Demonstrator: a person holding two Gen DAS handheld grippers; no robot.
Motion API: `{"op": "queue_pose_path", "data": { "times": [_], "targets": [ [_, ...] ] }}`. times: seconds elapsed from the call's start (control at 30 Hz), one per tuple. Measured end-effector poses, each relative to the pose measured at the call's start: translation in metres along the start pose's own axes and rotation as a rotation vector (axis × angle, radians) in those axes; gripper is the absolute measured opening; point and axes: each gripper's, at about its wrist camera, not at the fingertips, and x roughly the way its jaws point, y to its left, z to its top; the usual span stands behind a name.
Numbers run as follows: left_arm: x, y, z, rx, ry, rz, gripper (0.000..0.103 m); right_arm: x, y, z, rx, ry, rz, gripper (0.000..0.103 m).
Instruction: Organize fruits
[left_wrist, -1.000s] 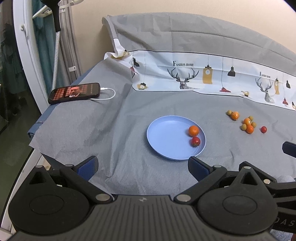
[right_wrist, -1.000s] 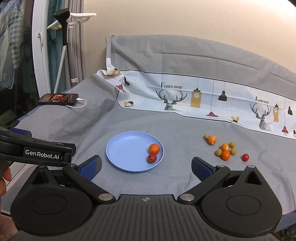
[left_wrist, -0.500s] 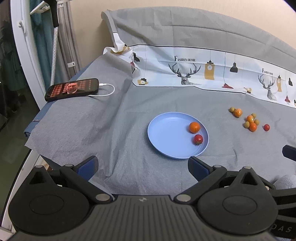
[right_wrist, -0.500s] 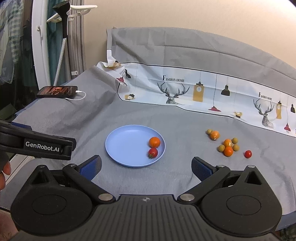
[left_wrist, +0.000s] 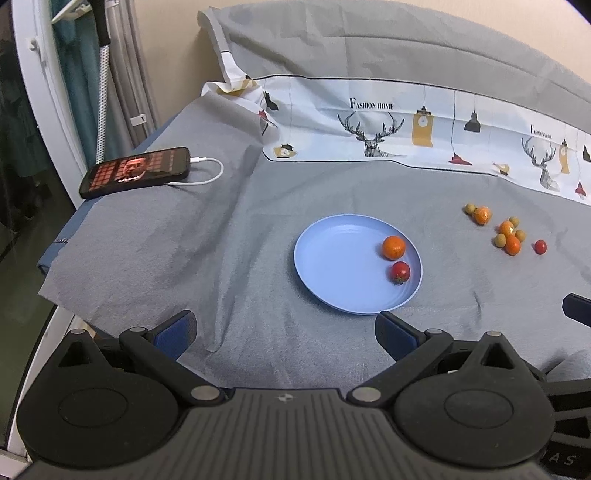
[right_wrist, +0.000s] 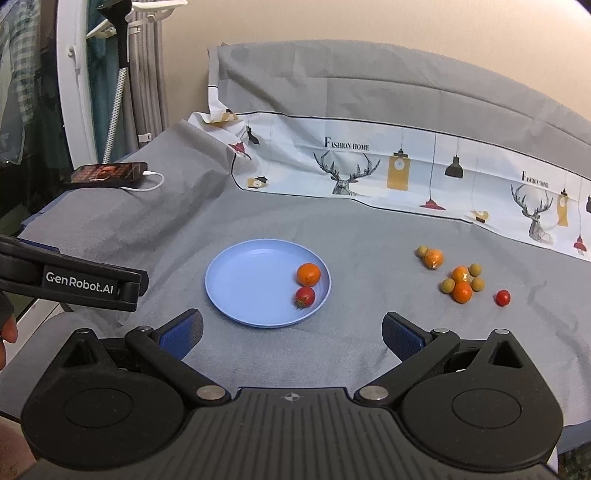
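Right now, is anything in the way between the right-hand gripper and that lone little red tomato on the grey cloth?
Nothing visible. The open right gripper faces bare grey cloth up to the small red tomato, which lies apart from the fruit cluster.

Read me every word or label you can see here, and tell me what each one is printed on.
"FASHION HOME": printed cloth band, above the deer head; again smaller at its right end.
"GenRobot.AI": side of the left gripper, seen from the right wrist.
"AS": partial letters on the gripper body, left wrist view's bottom right corner.
Phone screen: too small to read.
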Motion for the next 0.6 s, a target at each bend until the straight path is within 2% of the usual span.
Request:
{"op": "queue_pose_path", "data": {
  "times": [0.27, 0.47, 0.6],
  "targets": [
    [0.032, -0.037, 0.020, 0.078, 0.043, -0.011, 0.103, 0.027, -0.037, -0.005, 0.100, 0.020, -0.056, 0.102],
    [0.070, -0.089, 0.052, 0.118, 0.086, -0.086, 0.103, 0.062, -0.103, -0.011, 0.225, 0.029, -0.212, 0.102],
    [0.103, -0.133, 0.075, 0.174, 0.097, -0.092, 0.103, 0.104, -0.158, -0.020, 0.279, 0.040, -0.317, 0.102]
  ]
}}
